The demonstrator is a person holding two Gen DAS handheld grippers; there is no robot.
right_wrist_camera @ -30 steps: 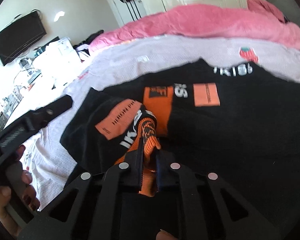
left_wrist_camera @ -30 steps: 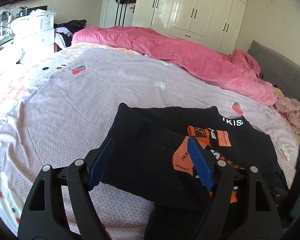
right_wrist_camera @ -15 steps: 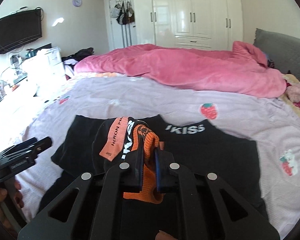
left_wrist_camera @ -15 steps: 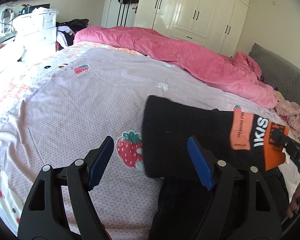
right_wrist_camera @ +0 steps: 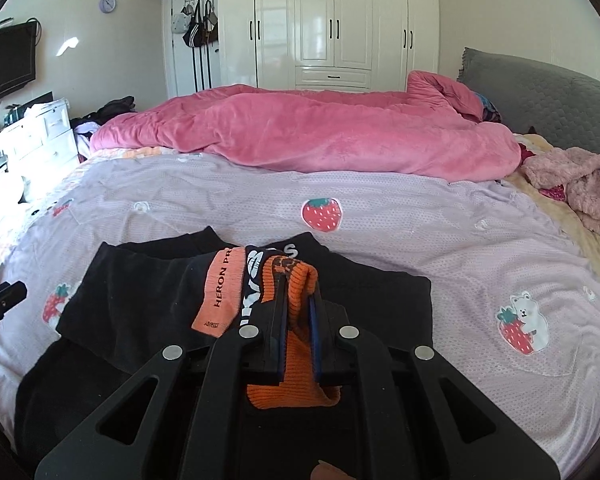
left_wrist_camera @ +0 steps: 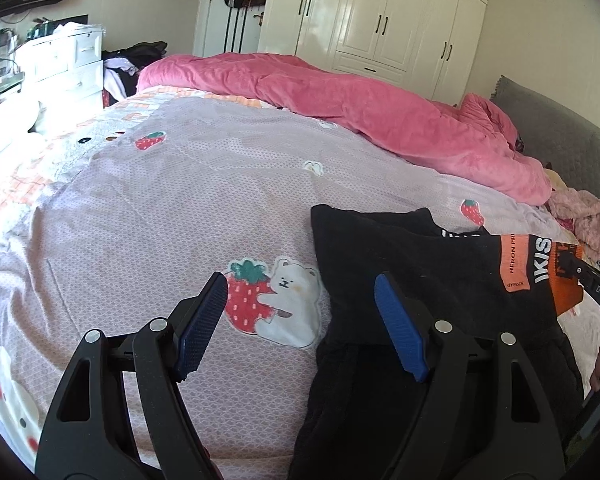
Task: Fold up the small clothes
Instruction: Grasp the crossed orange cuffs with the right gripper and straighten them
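Black garment (right_wrist_camera: 148, 300) lying leftward, right gripper (right_wrist_camera: 298, 320) jaws pinching cuff, left gripper (left_wrist_camera: 300, 320) jaws spread

The garment (right_wrist_camera: 148, 300) lies on the near part of the bed sheet (right_wrist_camera: 440, 240), with its sleeve (right_wrist_camera: 236, 292) lifted over it toward the right and clamped between the right gripper (right_wrist_camera: 298, 320) fingers. The left gripper (left_wrist_camera: 300, 320) hangs spread over the sheet just left of the garment; a blanket (right_wrist_camera: 320, 136) lies heaped across the far side, a wardrobe (right_wrist_camera: 340, 24) behind it, drawers (right_wrist_camera: 40, 128) far left
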